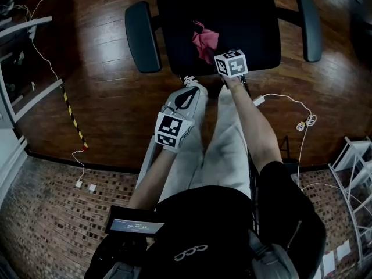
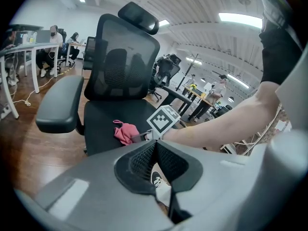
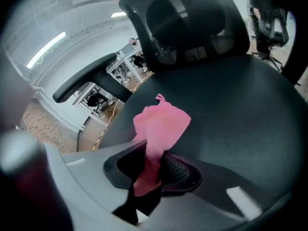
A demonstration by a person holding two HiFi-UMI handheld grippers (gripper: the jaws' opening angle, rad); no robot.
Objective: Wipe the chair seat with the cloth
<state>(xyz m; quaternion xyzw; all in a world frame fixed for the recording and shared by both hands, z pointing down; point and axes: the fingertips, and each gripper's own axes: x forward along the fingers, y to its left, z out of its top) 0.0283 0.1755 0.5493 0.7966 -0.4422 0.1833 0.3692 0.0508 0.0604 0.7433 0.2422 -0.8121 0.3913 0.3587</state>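
Near the front edge of the black chair seat [image 1: 232,16], our right gripper [image 3: 154,165] pinches the crumpled pink cloth [image 3: 161,121]. Our left gripper [image 2: 155,153] is closed on nothing. We judge the wiping step to be in hand. Next, sweep the cloth across the seat.

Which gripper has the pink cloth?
The right gripper: its jaws pinch the pink cloth over the chair seat. The left gripper is shut and empty.

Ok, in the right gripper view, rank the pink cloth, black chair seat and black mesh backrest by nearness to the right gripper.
1. Pink cloth, clamped in the right gripper's jaws.
2. Black chair seat, just beneath and ahead.
3. Black mesh backrest, upright at the seat's far edge.
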